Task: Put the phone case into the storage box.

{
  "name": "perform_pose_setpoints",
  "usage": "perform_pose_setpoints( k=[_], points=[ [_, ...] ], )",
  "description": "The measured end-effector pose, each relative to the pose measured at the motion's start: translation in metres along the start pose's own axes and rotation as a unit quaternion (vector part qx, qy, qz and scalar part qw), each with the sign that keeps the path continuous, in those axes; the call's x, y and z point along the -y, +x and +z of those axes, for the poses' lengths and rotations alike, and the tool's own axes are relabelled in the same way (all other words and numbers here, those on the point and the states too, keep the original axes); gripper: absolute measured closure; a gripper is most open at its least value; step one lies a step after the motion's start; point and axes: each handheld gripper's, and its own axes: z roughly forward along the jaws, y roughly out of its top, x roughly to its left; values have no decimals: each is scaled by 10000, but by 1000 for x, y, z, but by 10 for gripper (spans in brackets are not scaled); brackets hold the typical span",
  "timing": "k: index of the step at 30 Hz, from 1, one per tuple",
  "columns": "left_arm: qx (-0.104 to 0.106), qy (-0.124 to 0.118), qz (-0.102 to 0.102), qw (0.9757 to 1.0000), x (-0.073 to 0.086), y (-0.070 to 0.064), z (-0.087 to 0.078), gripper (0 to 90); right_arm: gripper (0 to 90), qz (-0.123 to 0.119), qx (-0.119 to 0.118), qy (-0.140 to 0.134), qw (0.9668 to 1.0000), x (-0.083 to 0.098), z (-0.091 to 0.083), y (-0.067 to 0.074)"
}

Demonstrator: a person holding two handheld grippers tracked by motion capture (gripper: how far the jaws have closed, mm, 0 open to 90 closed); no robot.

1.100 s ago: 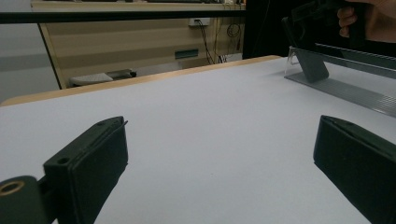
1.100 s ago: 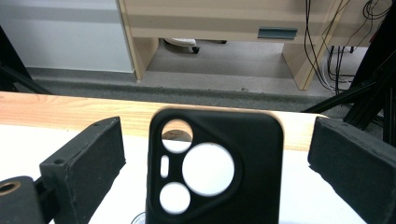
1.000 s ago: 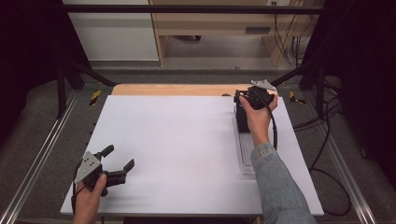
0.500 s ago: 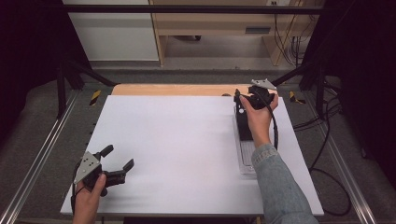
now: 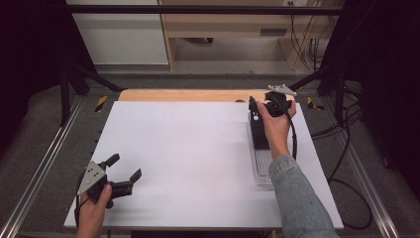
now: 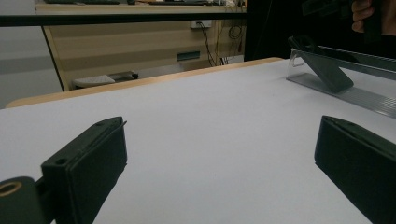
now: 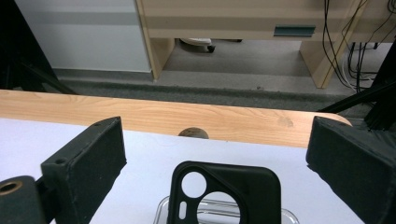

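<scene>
A black phone case with a round camera cut-out leans on a clear plastic stand at the table's right side. My right gripper hovers over the case's far end, near the wooden back edge. In the right gripper view its jaws stand wide open, and the case lies low between them, untouched, on the stand. My left gripper rests open at the near left corner, holding nothing. In the left gripper view the case sits far off at the right, with the left gripper open.
The white table top ends in a wooden strip at the back, with a dark knot or hole in it. Metal rails flank the table. Cables trail at the right. A desk stands beyond.
The right hand and its gripper have shifted only slightly over the far end of the case. The left gripper has not moved.
</scene>
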Motion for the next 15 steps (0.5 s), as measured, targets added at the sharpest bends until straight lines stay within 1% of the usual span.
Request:
perform_pose_setpoints(
  k=[4, 8, 12, 15],
  points=[
    [-7, 1, 17, 10000, 0, 0, 0, 26, 48, -18, -65, 9, 10000, 0, -2, 2],
    [10, 16, 137, 9999, 0, 0, -1, 25, 52, 0, -177, -41, 9998, -1, -7, 3],
    [-23, -15, 129, 9999, -1, 0, -2, 25, 58, -81, -281, -38, 9996, 0, -14, 5],
    [-25, -6, 111, 9999, -1, 0, -2, 25, 60, -80, -312, -64, 9995, 0, -17, 5]
  ],
)
